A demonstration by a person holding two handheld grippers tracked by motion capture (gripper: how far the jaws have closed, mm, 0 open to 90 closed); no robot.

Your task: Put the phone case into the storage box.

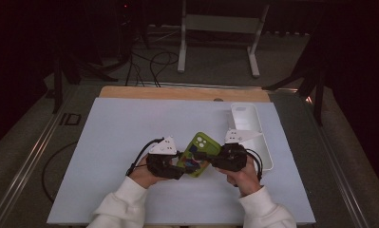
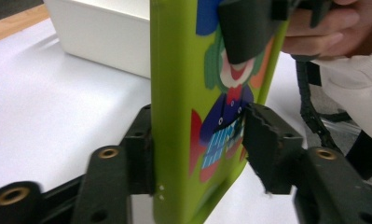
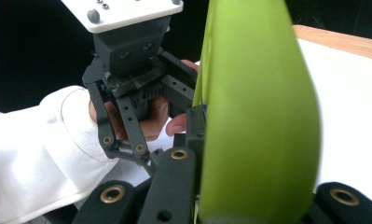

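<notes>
Green plastic sits between both my tongs: a lime phone case [image 1: 200, 153] with a cartoon clown printed on one face, held up off the table at lower centre of the high view. My right gripper [image 1: 214, 156] is clamped on its right-hand edge; in the right gripper view the case [image 3: 258, 116] rises edge-on between the jaws and fills the middle of the frame. My left gripper [image 1: 180, 166] has the case [image 2: 193, 107] standing upright between its jaws in the left gripper view: the left jaw lies against the plain outer face, while the right jaw sits at the clown print, and I cannot tell for sure whether that pad presses. At the upper right of that view the other gripper's jaw bites the case's top edge. Beyond the case, a white tray [image 1: 251, 129] lies at the right of the pale blue table mat [image 1: 120, 142].
</notes>
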